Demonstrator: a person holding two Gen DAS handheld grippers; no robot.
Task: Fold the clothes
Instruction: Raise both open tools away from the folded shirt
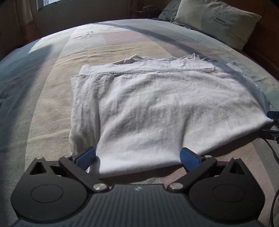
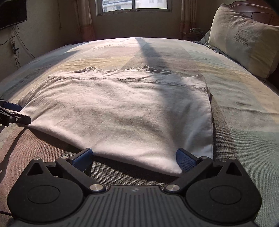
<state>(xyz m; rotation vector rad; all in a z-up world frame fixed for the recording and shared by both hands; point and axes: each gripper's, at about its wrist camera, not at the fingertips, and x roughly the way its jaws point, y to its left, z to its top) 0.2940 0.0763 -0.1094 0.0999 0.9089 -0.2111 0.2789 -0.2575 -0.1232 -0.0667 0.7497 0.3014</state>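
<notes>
Shirt (image 1: 157,108) lies half-folded on bed (image 1: 43,104), near hem at 12 o'clock between both spread claws, left (image 1: 137,157) and right (image 2: 135,157), probably poised for next fold.

Daylight enters from the window (image 2: 134,6) at top centre of your right wrist view, blown out to glare, and lights the bed (image 2: 235,90) unevenly. A long dark shadow band runs from upper centre down across the white shirt (image 2: 122,108). Both views bow strongly at the edges; corners go dim, centre stays sharp.
</notes>
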